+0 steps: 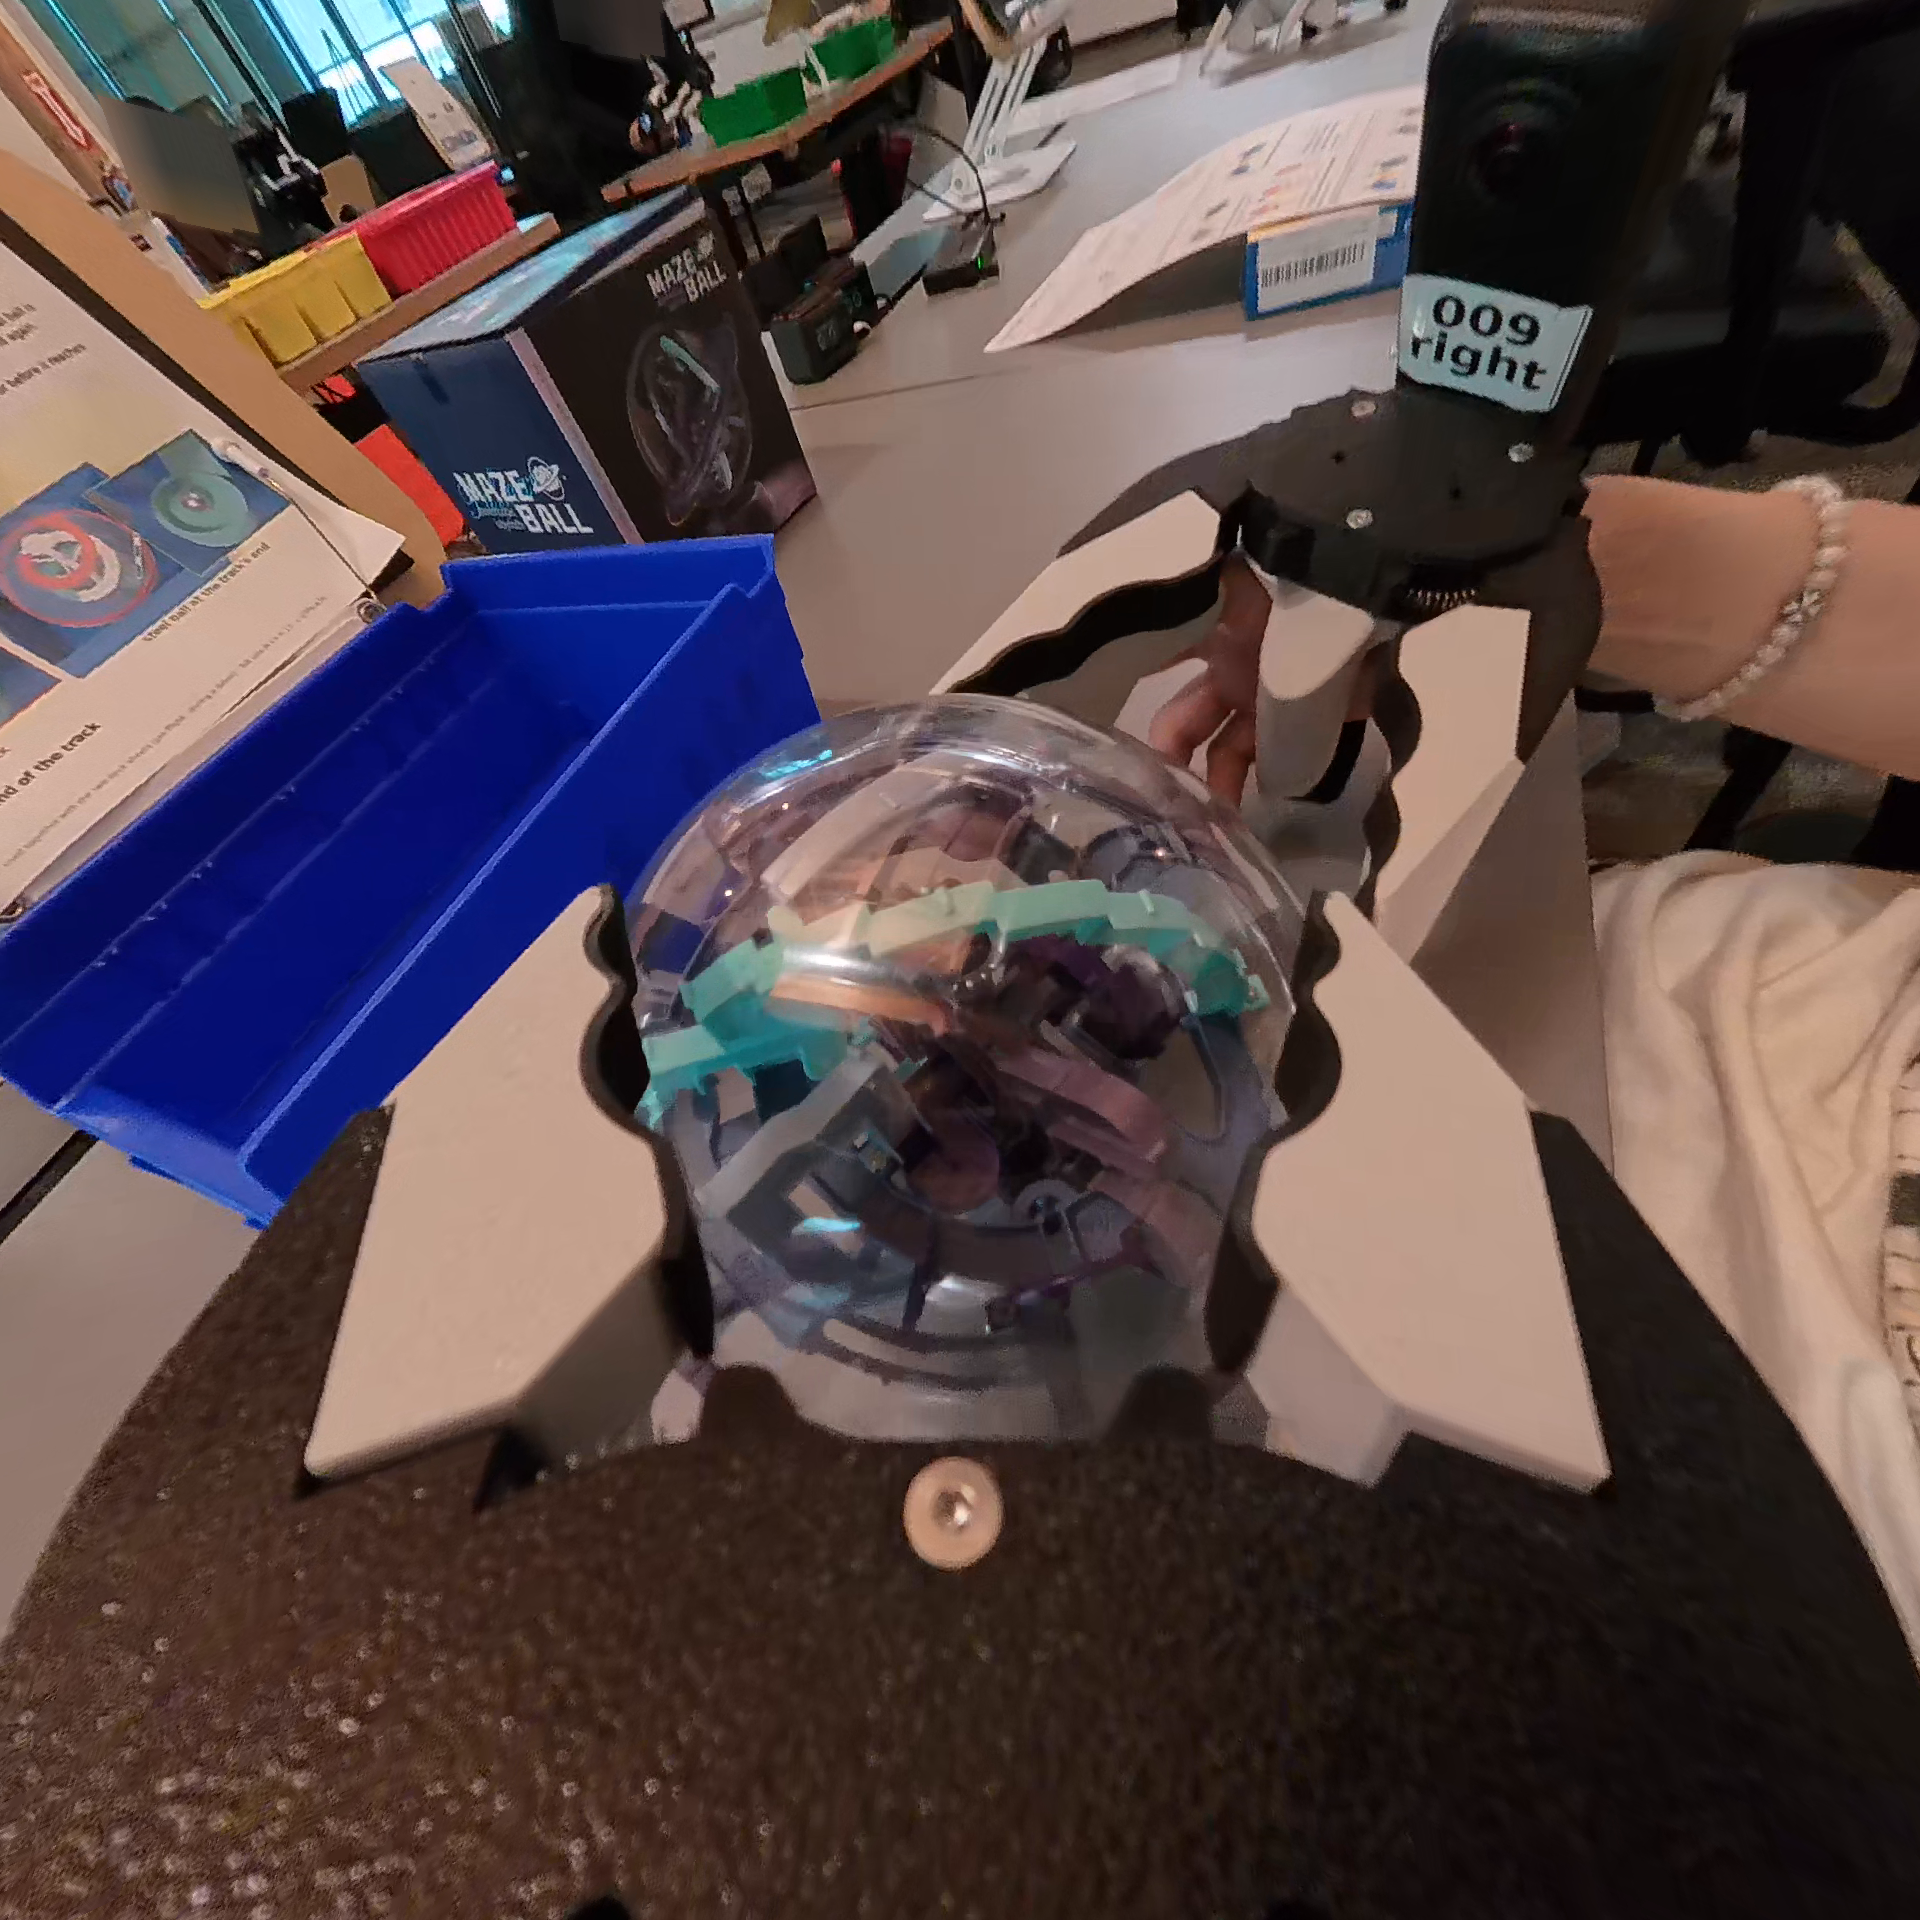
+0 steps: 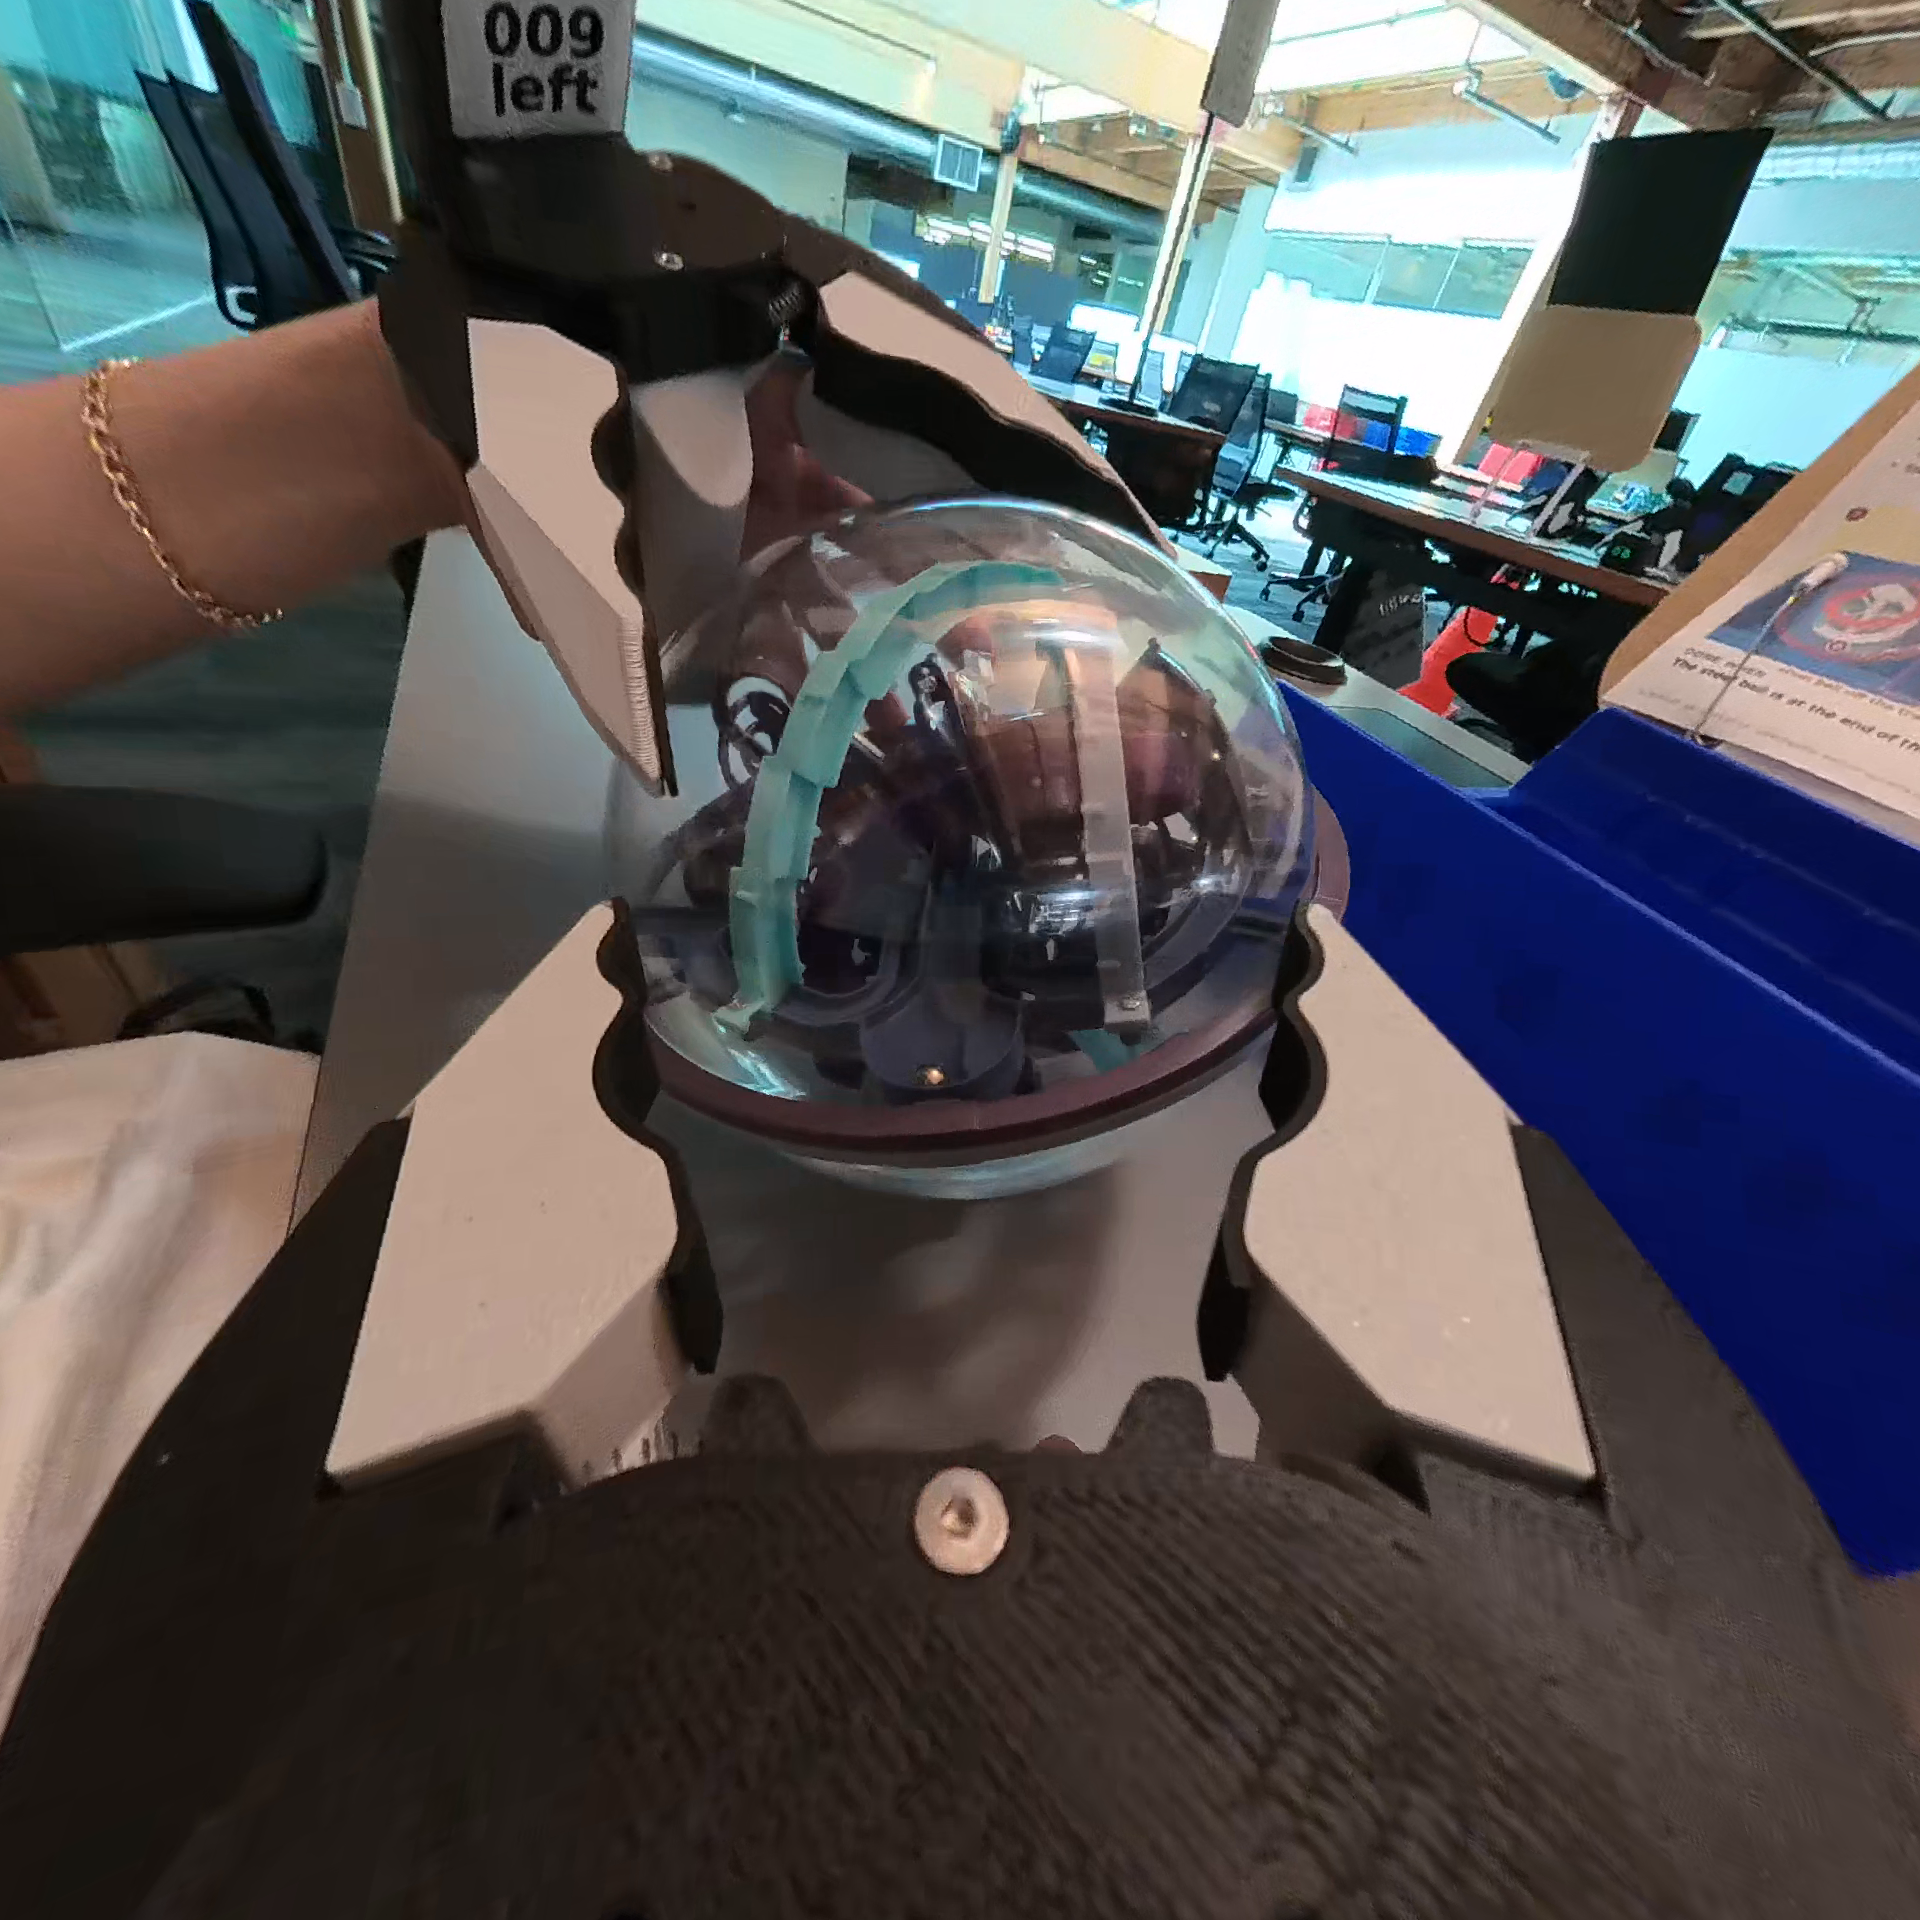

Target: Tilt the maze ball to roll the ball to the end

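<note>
Surface: a pale grey, smooth tabletop (image 1: 914, 447), also seen past the near fingers in the right wrist view (image 2: 468, 831).
Near left edge: a blue plastic bin (image 1: 312, 914) with inner dividers, lying on the table.
Behind the bin: a dark blue printed cardboard box (image 1: 592, 416).
Far right: white printed paper sheets (image 1: 1226, 229), lying flat.
Far middle: a small black device (image 1: 961, 265).

Maze ball (image 1: 961, 1049): the lower shell is sitting hidden behind the left gripper (image 1: 961, 997) body. The inner tracks are smearing with blur, and the small steel ball is proving too small to place. Right gripper (image 1: 1299, 727): the far finger is lying partly hidden behind the sphere. Blue bin (image 2: 1621, 935) is running off the frame edge.
</note>
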A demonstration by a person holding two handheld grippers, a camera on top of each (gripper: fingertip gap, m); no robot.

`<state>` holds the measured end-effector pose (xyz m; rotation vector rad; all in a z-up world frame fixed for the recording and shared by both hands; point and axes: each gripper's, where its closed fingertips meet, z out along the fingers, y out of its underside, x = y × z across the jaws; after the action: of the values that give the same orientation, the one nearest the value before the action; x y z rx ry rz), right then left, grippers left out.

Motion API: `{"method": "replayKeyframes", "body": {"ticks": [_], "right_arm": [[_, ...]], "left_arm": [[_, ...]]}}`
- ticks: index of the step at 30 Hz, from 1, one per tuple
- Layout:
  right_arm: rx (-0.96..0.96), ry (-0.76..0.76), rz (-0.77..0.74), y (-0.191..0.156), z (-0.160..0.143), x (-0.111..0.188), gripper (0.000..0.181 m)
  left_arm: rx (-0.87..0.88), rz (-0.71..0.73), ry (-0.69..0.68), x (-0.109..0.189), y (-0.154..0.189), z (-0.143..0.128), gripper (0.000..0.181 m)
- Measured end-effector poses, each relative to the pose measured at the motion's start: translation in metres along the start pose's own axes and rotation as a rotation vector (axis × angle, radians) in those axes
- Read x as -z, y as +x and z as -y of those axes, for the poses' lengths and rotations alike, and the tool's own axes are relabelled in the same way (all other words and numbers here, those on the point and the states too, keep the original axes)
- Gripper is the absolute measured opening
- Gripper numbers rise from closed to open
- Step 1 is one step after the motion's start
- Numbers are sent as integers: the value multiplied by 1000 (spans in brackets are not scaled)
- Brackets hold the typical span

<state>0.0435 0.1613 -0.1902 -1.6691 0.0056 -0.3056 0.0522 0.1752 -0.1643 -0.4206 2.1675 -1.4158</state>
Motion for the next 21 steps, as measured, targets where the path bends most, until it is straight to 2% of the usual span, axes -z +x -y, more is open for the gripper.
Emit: {"method": "replayKeyframes", "body": {"ticks": [1,10,21], "right_arm": [[13,-3,8,-1,0,0,119],[91,-27,57,-8,0,-1,119],[147,-55,102,-15,0,-2,120]], "left_arm": [[-16,-1,-16,1,1,0,122],[-136,-40,-18,2,12,0,123],[-199,42,37,10,21,0,122]]}}
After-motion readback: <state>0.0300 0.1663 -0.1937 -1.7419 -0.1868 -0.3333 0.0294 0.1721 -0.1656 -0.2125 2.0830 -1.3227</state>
